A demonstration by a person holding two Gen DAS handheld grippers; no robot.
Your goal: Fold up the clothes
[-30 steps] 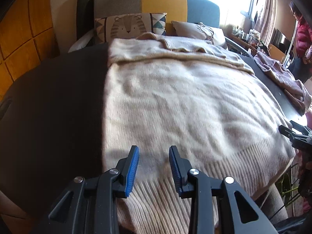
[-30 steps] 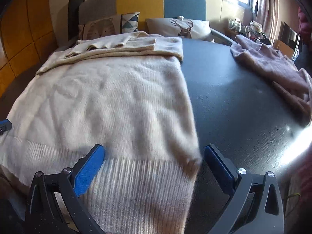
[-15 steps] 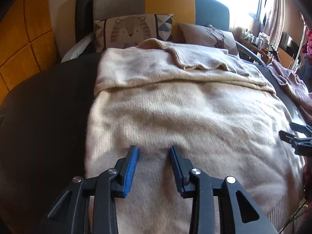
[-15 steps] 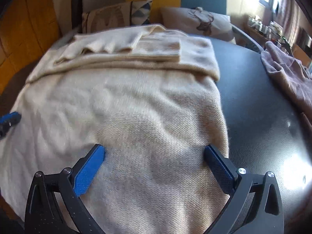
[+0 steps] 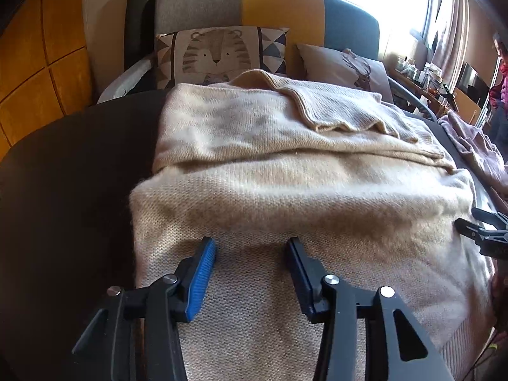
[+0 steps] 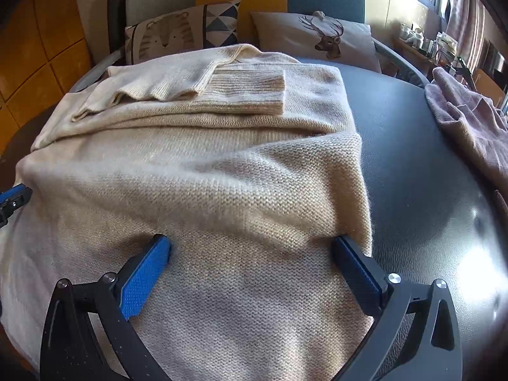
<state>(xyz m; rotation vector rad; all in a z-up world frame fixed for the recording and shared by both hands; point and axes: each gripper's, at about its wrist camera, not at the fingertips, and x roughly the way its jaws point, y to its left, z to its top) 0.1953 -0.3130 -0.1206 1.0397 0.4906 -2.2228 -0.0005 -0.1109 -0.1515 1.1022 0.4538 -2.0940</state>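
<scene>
**Cream sweater half-folded on the dark table**

The cream knit sweater lay spread across the dark round table, its lower part doubled up toward the far end so that a rounded fold ran across the middle. At the far end the sleeves were folded in over the body, one ribbed cuff lying flat on top.

The left gripper sat low over the near left part of the sweater, its jaws opening, with the blue pads apart and only flat knit beneath the gap; nothing was pinched between them. The right gripper stood spread wide over the near right part, its right finger just beside the sweater's right edge, the fabric lying loose below and not clamped. Whether the fingertips touched the knit could not be told.

A pinkish garment lay crumpled at the table's right edge, well apart from the sweater. Behind the table stood a sofa in grey, yellow and blue panels, holding a tiger cushion and a deer cushion.
</scene>
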